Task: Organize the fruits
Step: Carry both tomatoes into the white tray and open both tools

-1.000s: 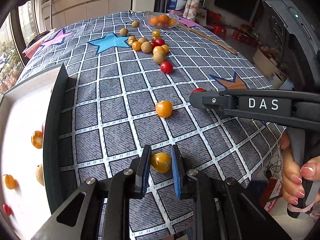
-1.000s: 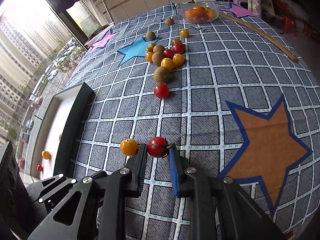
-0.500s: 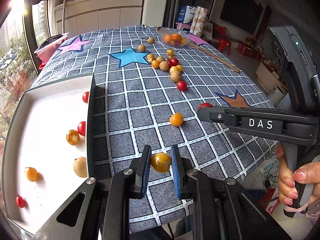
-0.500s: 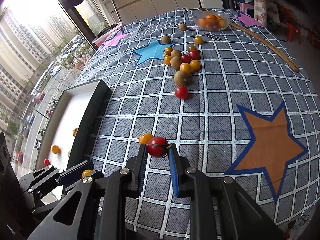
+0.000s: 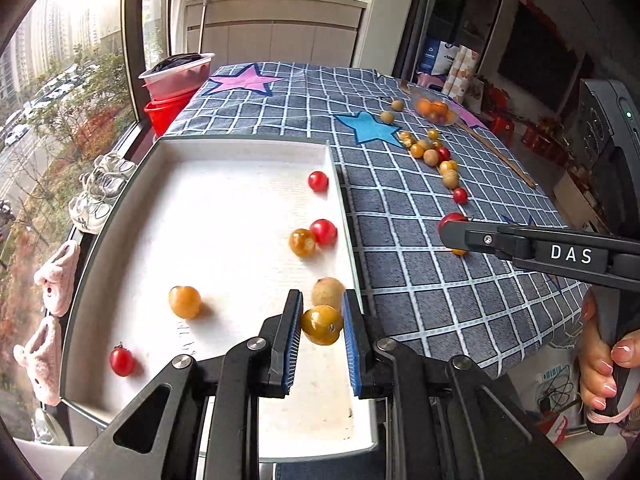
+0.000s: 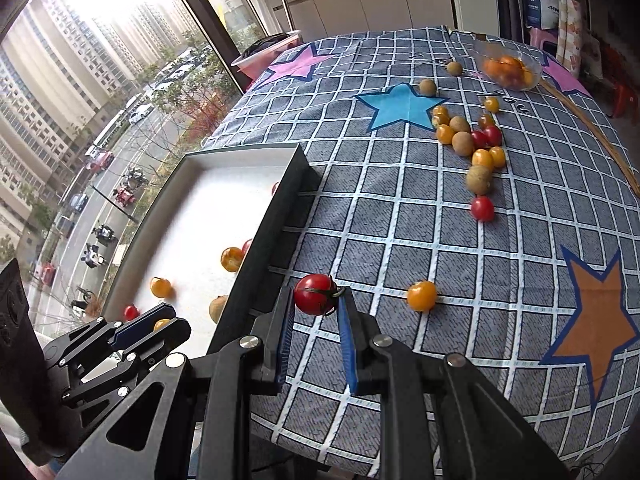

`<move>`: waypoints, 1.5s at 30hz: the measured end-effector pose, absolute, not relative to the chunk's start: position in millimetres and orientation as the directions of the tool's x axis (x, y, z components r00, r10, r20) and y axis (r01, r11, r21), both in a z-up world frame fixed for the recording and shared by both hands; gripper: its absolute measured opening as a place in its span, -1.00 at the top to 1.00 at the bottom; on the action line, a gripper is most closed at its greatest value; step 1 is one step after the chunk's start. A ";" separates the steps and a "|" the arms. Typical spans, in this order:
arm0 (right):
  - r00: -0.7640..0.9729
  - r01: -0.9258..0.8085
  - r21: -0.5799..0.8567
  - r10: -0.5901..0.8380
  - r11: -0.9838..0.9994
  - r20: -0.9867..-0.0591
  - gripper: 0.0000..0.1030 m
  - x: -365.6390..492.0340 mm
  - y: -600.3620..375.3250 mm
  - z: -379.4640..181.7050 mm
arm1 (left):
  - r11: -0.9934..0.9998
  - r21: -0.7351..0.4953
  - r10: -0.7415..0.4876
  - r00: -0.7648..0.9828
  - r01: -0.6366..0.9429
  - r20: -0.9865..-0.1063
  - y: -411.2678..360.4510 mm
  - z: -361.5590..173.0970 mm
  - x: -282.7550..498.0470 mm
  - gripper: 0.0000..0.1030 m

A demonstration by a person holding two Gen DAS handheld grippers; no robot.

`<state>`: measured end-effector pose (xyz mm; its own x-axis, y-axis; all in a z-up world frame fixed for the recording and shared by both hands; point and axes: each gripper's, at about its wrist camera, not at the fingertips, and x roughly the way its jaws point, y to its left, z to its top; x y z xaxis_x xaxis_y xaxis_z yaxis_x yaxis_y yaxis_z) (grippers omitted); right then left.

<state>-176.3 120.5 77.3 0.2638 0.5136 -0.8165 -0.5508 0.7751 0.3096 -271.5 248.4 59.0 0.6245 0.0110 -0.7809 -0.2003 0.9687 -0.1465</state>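
So my worktop here is covered in a grey-blue checked cloth with big stars on it: pink, blue and orange. It sits right by a tall window with apartment blocks and a street far below, and there are pale cabinets at the far end of the room.

The white tray with dark walls sits on the window side of the worktop. My left gripper is above the tray's near right corner, fingers pinching a yellow-orange tomato. My right gripper is over the cloth just right of the tray wall, fingers clamped on a red cherry tomato with its stem on.

What the left view gives me that the right doesn't: the whole tray floor. I count six fruits lying in there: three red tomatoes, two orange ones and one brownish round fruit just behind my held tomato. It also shows shoes and pink slippers on the floor by the window, plus a hand on the other gripper's handle.

The right view shows the cloth better. One loose orange tomato sits right of the tray, near my red one, and farther off there's a scattered cluster I can't count cleanly. One glass bowl of orange fruit sits at the far end, well away from the tray.
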 end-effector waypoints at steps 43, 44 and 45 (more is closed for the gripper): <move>0.121 -0.706 0.222 0.424 0.672 -0.898 0.54 -208.4 261.6 29.4 | 0.922 -0.087 0.142 0.536 -0.378 -0.832 308.3 20.1 -298.8 0.59; 0.121 -0.706 0.224 0.425 0.672 -0.897 0.54 -208.8 261.1 30.9 | 0.921 -0.087 0.143 0.536 -0.380 -0.832 308.2 20.0 -299.1 0.59; 0.118 -0.705 0.225 0.425 0.672 -0.897 0.54 -208.2 261.1 31.2 | 0.921 -0.087 0.143 0.537 -0.380 -0.831 308.2 20.2 -299.3 0.59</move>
<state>-208.2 261.1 31.2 0.1184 0.4251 -0.8974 -0.7054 0.6720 0.2253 -299.3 308.2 20.2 0.5370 0.1432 -0.8313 -0.3801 0.9209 -0.0869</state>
